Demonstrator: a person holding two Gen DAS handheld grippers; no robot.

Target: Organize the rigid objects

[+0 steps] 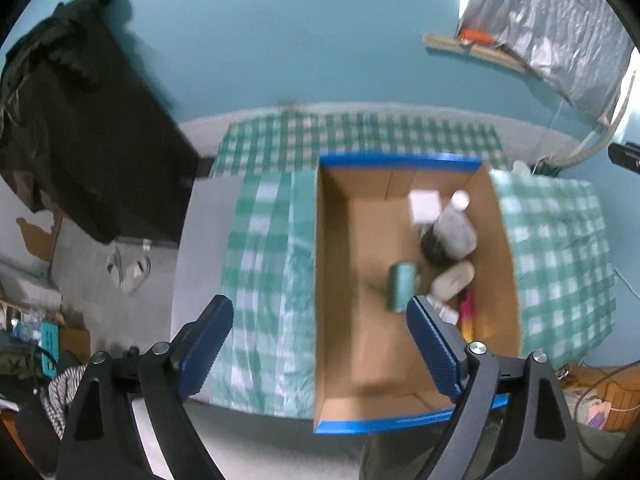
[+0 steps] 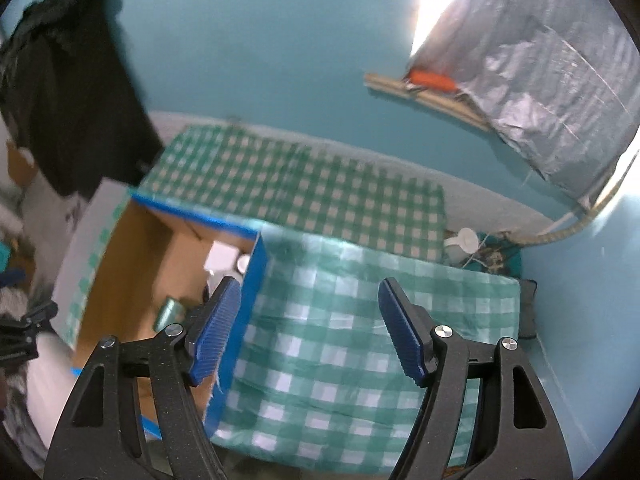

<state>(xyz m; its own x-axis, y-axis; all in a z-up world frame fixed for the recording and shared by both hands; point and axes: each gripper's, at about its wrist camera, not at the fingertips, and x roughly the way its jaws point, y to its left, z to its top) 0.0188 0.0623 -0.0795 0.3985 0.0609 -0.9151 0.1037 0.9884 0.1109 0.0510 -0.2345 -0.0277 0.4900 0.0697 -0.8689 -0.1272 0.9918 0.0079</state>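
Two grippers hang with jaws spread and empty, the left gripper (image 1: 320, 348) above a checked cloth (image 1: 264, 280) and a cardboard box (image 1: 360, 320) whose green can (image 1: 402, 286), jar (image 1: 452, 232) and white bottle (image 1: 452, 280) lie beyond its right jaw, the right gripper (image 2: 310, 326) over cloth beside the box.

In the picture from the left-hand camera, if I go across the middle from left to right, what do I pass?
Dark cabinet → checked cloth → left wall of the cardboard box → green can lying in the box → the box's right wall → more checked cloth.
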